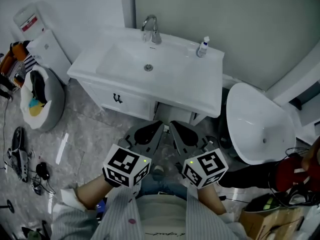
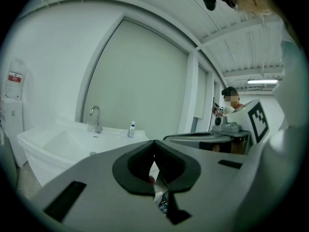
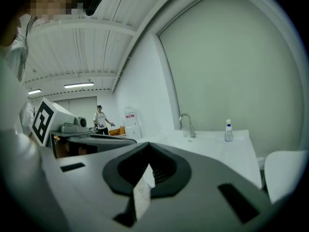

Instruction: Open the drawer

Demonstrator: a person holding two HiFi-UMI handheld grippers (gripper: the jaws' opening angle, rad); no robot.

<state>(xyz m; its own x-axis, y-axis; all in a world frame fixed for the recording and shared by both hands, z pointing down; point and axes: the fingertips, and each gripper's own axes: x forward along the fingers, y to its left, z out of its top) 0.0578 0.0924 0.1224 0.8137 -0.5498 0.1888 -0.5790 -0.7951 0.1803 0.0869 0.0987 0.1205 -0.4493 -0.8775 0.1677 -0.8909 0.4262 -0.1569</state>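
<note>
Pressed together on nothing, left hand-held gripper (image 1: 158,126) and right hand-held gripper (image 1: 173,125) side by side, closed vanity drawer (image 1: 125,103) ahead, slightly left.

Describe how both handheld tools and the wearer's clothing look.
The left tool and right tool have grey bodies with tapering jaws lined in black padding. Each carries a white cube printed with black square markers and a small green light: the left cube and the right cube. The person wears a pale striped shirt.
</note>
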